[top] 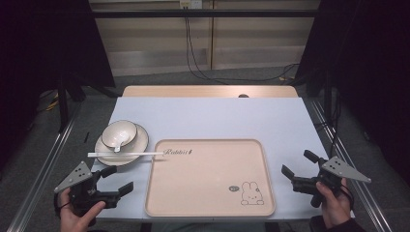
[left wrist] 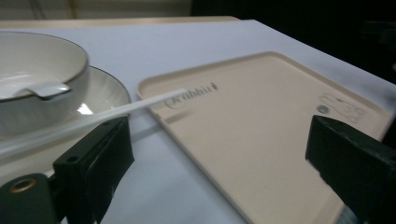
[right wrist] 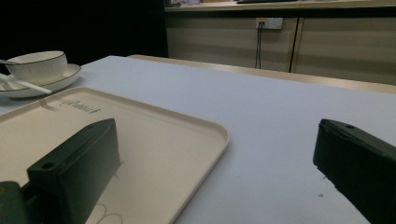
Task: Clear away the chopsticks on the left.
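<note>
Tongs both released, left gripper [top: 117, 180] nearest the chopsticks [top: 126, 154] bridging plate [top: 107, 155] and tray [top: 209, 211] near the table's left edge; approach low, pinch mid-length, right gripper [top: 296, 167] idle.

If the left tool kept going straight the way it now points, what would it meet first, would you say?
Most likely the beige tray: the open left tool points across its near left edge, and the white chopsticks pass just above its left jaw. Depth is hard to judge.

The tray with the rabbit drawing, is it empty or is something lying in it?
Nearly empty: the tray has a bare floor, and the white chopsticks reach over its top-left rim from the plate.
</note>
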